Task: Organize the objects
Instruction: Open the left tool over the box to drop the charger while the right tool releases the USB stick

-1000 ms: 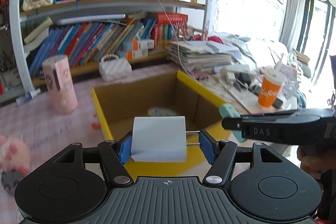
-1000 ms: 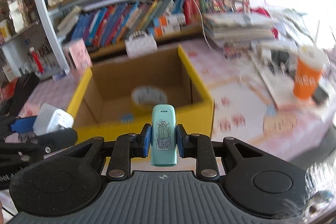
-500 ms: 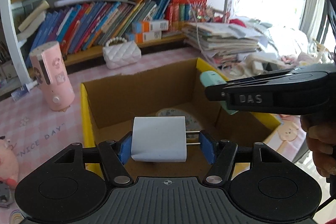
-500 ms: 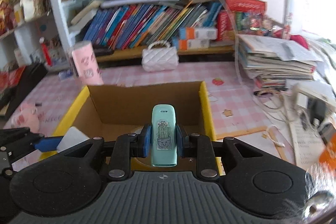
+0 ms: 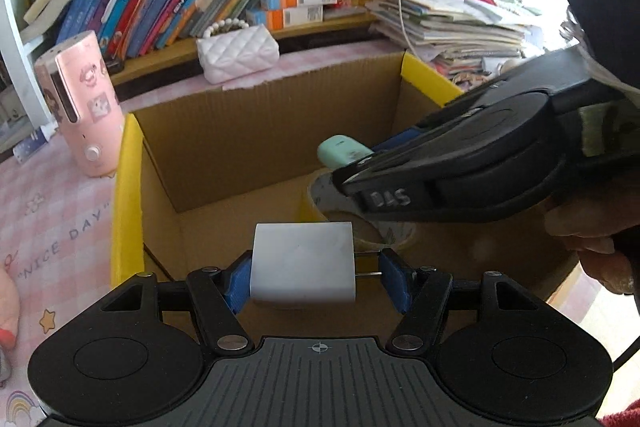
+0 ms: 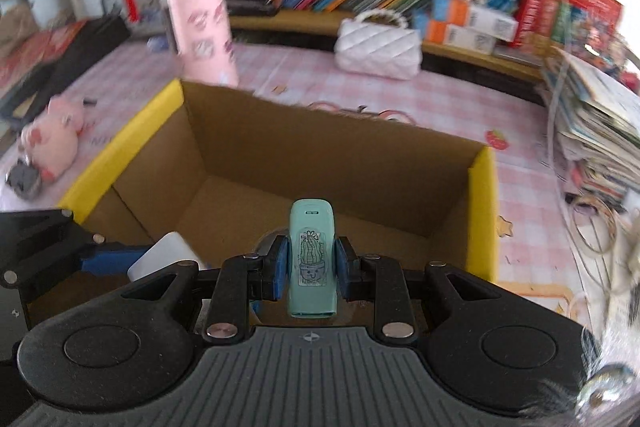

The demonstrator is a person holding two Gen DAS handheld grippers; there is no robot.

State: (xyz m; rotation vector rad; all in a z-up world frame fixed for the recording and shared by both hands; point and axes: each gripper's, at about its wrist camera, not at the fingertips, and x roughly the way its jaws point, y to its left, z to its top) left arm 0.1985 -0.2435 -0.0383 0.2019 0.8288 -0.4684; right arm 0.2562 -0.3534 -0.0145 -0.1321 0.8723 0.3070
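Left wrist: left hand-held gripper [image 5: 316, 273] clamps white charger [image 5: 303, 261]; right [image 6: 310, 265] clamps mint device [image 6: 312, 259].

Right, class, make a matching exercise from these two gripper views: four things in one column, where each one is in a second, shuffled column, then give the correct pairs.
Things
1. white charger
2. mint green device
3. tape roll
4. pink cylinder

Places
A. lying on the floor of the cardboard box
B. clamped in the right gripper
C. standing on the checked tablecloth, outside the box
D. clamped in the left gripper

Pairs: 1-D, 2-B, 3-A, 4-C
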